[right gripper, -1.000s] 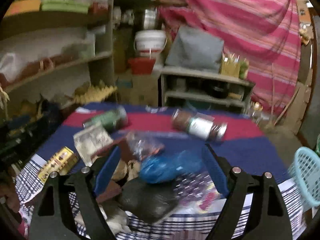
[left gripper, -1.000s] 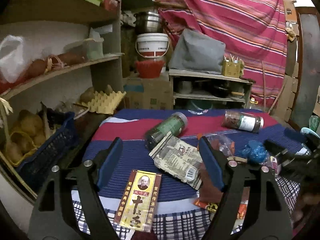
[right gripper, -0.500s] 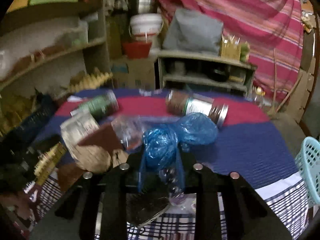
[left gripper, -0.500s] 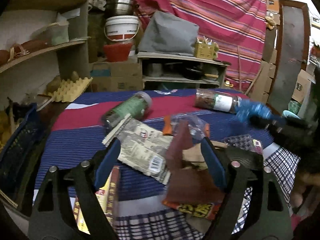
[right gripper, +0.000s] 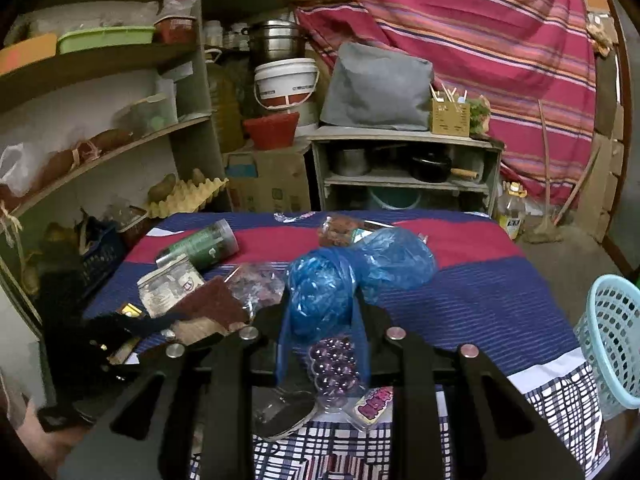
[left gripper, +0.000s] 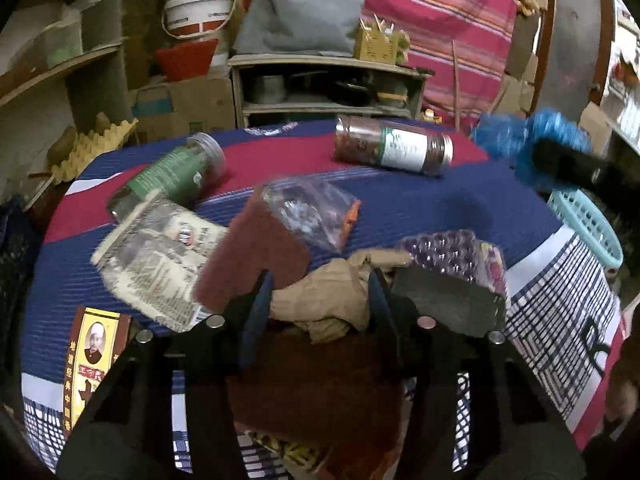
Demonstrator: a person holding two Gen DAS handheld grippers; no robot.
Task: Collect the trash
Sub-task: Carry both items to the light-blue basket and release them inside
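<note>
Trash lies on a table with a striped cloth (left gripper: 460,200). My left gripper (left gripper: 320,292) is closed around a crumpled tan paper (left gripper: 324,300), with a dark red sheet (left gripper: 256,256) beside it. My right gripper (right gripper: 320,316) is shut on a crumpled blue plastic bag (right gripper: 320,292) and holds it above the table; the bag also shows in the left wrist view (left gripper: 520,140). A light blue basket (right gripper: 612,340) stands off the table's right edge, also in the left wrist view (left gripper: 588,224).
On the cloth lie a green jar (left gripper: 172,176), a brown jar (left gripper: 396,148), a printed packet (left gripper: 160,260), a clear bag (left gripper: 312,212), a purple bead pack (right gripper: 336,364), a black sheet (left gripper: 448,304) and a yellow box (left gripper: 92,364). Shelves stand left and behind.
My left gripper moved forward and right and closed on the tan paper. My right gripper lifted the blue bag higher and toward the right.
</note>
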